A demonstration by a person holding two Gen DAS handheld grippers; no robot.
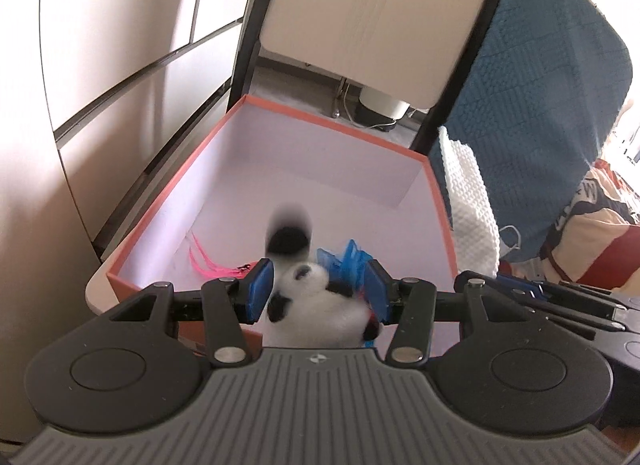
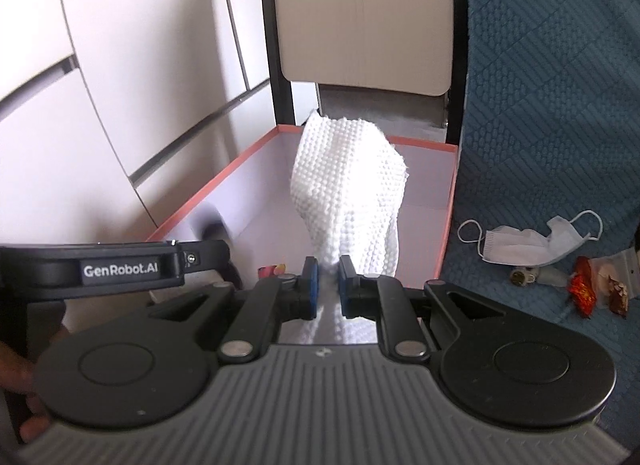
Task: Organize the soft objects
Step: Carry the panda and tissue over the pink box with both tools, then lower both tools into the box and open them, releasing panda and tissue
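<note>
Left tool [image 1: 318, 291] clamps a fluffy panda [image 1: 316, 305]; right tool [image 2: 328, 285] pinches a waffle-textured cloth [image 2: 348, 181] over the cardboard box [image 1: 200, 153].

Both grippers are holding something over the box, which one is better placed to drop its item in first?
Probably left. The left gripper holds the panda toy over the box's open floor, while the right gripper's white cloth hangs nearer the box's right wall.

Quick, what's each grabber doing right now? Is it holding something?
Left hand-held gripper: closed on the panda plush toy, over the box.
Right hand-held gripper: shut on the white cloth.
</note>
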